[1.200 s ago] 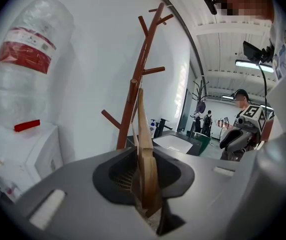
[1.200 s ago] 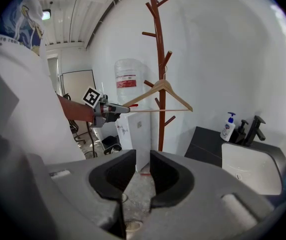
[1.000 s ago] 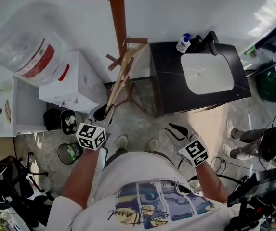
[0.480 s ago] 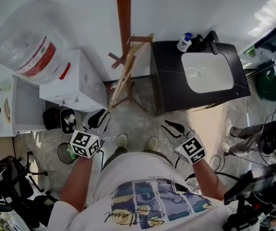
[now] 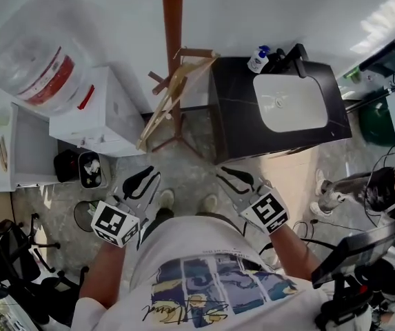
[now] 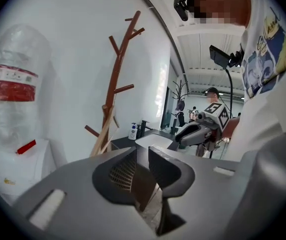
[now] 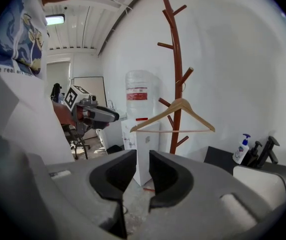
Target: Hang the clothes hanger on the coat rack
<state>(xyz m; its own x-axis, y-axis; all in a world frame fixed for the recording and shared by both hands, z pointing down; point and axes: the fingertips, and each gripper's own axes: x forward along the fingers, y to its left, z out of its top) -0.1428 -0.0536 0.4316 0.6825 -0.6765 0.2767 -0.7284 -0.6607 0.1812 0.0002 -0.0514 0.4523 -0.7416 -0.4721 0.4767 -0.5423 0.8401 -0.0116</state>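
Note:
The wooden hanger [image 5: 157,116] hangs by its hook on a low peg of the red-brown coat rack [image 5: 172,19]. In the right gripper view the hanger [image 7: 197,115] sits level against the rack's trunk [image 7: 176,59]. My left gripper [image 5: 149,174] is well short of the hanger's lower end, above the floor. Its jaws have just been closing a little and stand slightly apart with nothing between them [image 6: 143,156]. My right gripper [image 5: 223,174] is beside it, jaws also narrowly apart and empty [image 7: 143,159].
A white water dispenser with a big bottle [image 5: 28,67] stands left of the rack. A black counter with a white sink [image 5: 280,102] and a soap bottle [image 5: 258,59] is right of it. Small bins [image 5: 80,167] sit on the floor. Another person [image 5: 362,192] sits at right.
Both grippers have drawn back from the rack toward my body. The left one was at the hanger's lower end and is now clear of it. The hanger stays on its peg.

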